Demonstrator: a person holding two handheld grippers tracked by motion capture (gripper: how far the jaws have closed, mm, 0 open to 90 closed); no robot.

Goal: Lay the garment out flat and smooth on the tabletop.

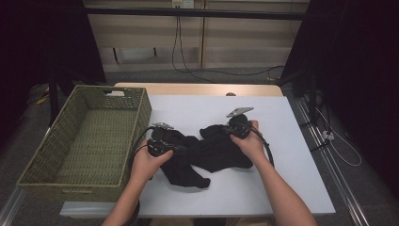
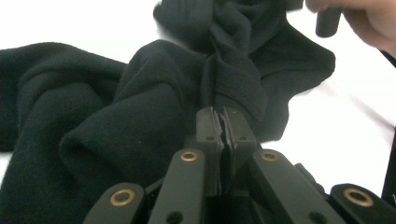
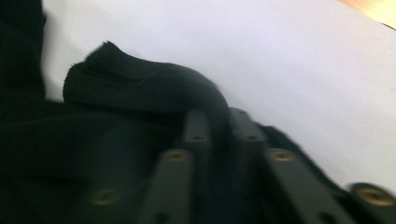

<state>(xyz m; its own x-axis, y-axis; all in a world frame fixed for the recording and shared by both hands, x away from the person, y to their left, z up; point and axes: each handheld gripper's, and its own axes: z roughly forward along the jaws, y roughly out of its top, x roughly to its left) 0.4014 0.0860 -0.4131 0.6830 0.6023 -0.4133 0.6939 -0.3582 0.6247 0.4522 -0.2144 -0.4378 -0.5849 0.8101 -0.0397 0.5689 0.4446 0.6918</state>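
Black fleece garment [image 1: 207, 153], crumpled mid-table on the white sheet [image 1: 282, 160] beside the wicker basket [image 1: 84, 141]: judged light, limp, non-slippery, best taken by a gathered fold; left gripper [image 2: 223, 116] and right gripper [image 3: 215, 122] each pinch one.

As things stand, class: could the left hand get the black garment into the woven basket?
Probably yes. The left tongs are shut on the black garment, and the woven basket sits open-topped right beside that hand, nothing between. The right tongs also grip it, though.
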